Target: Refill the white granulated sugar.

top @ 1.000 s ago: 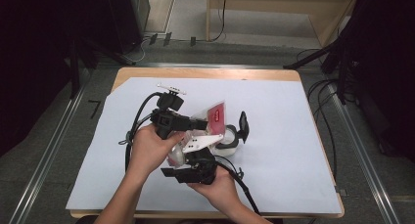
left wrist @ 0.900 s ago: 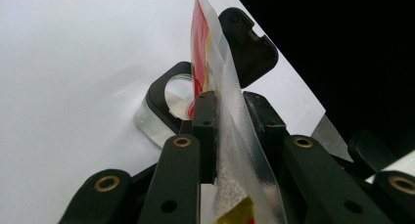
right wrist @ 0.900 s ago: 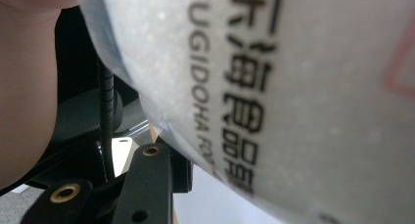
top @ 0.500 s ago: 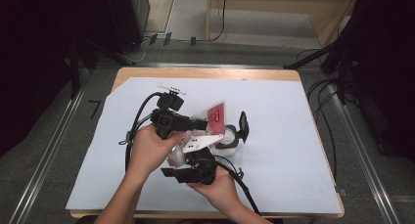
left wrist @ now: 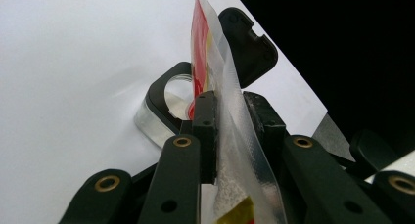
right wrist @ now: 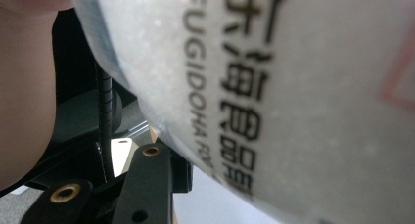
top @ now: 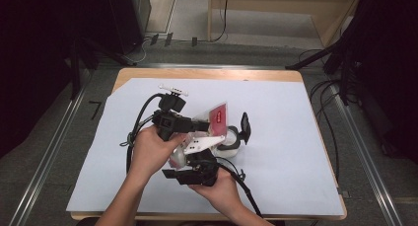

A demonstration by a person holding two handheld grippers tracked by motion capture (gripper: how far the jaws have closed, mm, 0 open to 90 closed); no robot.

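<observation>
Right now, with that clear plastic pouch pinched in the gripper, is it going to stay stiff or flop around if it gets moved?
Probably floppy: the pouch is thin film that bows between the left gripper jaws. Likely light, since one edge grip holds it upright above the clear jar. Its glossy surface may slip.

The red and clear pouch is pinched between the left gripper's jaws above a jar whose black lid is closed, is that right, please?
Not quite: the black lid is flipped open, as the left gripper view shows. The left gripper does pinch the red and clear pouch above the jar.
</observation>
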